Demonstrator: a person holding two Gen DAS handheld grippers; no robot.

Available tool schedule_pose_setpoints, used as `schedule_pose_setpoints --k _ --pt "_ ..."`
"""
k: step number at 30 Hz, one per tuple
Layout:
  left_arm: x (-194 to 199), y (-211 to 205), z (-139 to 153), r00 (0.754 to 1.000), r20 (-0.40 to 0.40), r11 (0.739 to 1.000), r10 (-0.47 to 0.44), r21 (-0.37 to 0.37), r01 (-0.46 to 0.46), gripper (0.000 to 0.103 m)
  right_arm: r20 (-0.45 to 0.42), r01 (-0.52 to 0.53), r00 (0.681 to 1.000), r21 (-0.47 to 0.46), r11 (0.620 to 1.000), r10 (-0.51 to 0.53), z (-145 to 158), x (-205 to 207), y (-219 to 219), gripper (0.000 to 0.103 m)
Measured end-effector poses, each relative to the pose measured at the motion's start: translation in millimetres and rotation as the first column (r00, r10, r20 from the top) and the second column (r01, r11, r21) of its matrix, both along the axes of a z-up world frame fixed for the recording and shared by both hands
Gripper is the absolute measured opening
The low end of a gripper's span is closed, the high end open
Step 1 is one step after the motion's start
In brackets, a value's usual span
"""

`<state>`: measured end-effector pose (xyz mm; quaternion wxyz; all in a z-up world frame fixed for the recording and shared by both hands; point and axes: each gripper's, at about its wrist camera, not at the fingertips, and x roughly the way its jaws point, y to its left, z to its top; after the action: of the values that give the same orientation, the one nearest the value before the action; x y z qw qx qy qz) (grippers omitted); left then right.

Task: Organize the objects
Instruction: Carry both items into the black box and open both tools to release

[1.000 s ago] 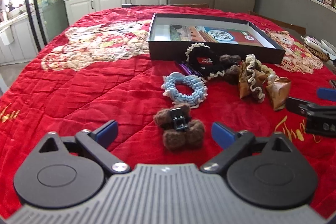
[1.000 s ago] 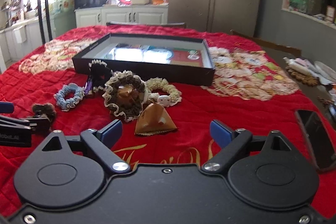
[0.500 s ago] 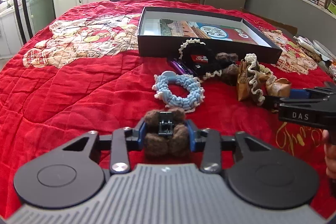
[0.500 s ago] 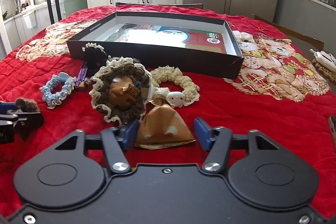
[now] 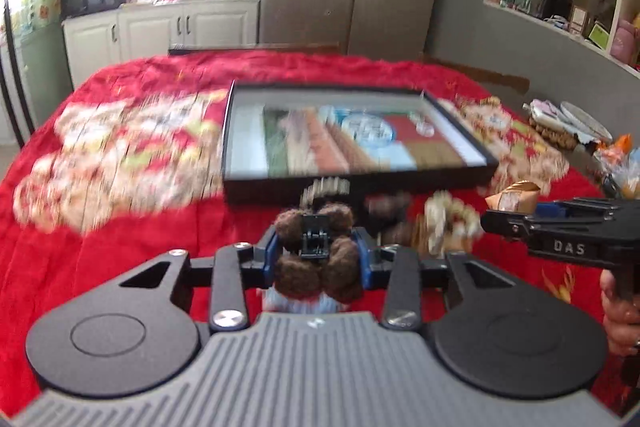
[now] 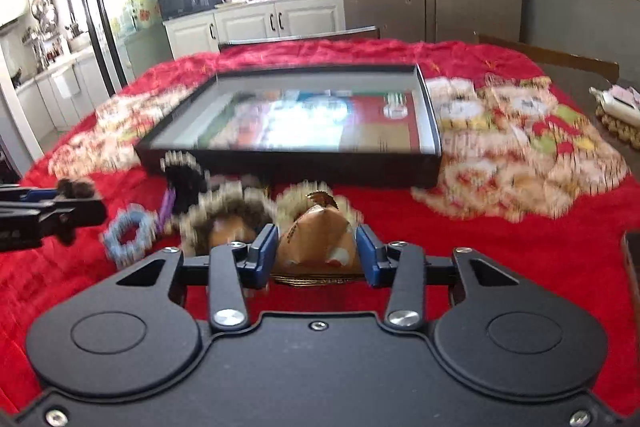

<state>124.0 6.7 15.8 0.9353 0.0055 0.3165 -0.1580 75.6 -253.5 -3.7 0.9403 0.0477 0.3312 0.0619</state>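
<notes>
Left wrist view: the left gripper has its blue pads pressed against both sides of a brown fuzzy hair clip, which is lifted clear of the red quilt, with a bit of the pale blue scrunchie showing just under it. Right wrist view: the right gripper has the gold pyramid pouch between its pads and the jaws are closing on it — both pads touch its sides. Ahead of both lies the shallow black box, open, with a colourful printed sheet inside. Near its front wall sit the blue scrunchie, a black lace-edged scrunchie and a brown frilled scrunchie — all blurred. A hand shows at the right edge of the left view.
</notes>
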Motion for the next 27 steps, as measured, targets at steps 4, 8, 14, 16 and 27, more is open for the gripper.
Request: schedule_pose_setpoints --k 4,8,14,16,27 --pt "44 -16 11 0.999 0.047 0.999 0.002 0.039 -0.003 0.042 0.038 0.012 0.999 -0.028 1.0 -0.011 22 30 -5 0.041" --pt "101 -28 9 0.999 0.044 0.998 0.031 0.049 -0.033 0.042 0.053 0.009 0.999 -0.08 0.997 -0.005 32 77 -4 0.041" --pt "172 -43 -15 0.997 -0.025 0.995 0.074 0.067 -0.072 0.042 0.015 0.014 1.0 -0.113 0.994 -0.012 18 150 2 0.041" --pt "185 -48 -22 0.996 -0.034 0.994 0.081 0.081 -0.078 0.042 0.011 0.017 1.0 -0.112 0.994 -0.016 14 166 3 0.041" --pt "234 -62 -45 0.991 -0.104 0.992 0.084 0.103 -0.074 0.043 -0.034 0.032 0.999 -0.122 0.992 -0.036 -7 228 4 0.041"
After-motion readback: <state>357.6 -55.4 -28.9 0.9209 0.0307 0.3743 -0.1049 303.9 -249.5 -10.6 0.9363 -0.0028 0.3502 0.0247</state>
